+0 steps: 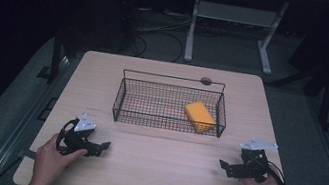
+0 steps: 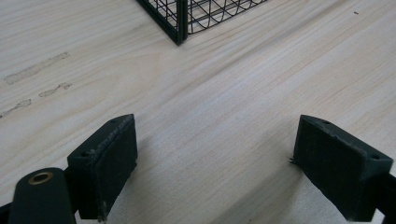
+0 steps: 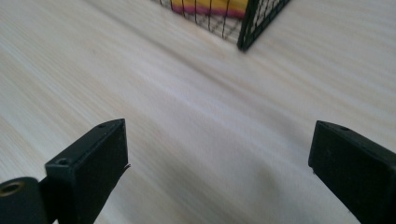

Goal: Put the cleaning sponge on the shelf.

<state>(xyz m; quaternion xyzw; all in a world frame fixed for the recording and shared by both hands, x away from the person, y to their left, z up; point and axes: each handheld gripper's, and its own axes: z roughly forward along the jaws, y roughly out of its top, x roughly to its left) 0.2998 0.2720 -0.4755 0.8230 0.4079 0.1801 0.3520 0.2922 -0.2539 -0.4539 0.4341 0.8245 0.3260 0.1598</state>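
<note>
While a yellow sponge [image 1: 200,116] lies in the right end of the wire basket [image 1: 123,97] mid-desk [image 1: 150,166], I hold both grippers low near the front edge: left gripper [image 1: 101,146] and right gripper [image 1: 224,167], fingers spread wide, gripping nothing.

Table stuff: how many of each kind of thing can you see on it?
Wire basket: 1
Yellow sponge: 1
Left gripper and right gripper, held just over the table: 2
Total: 4
</note>
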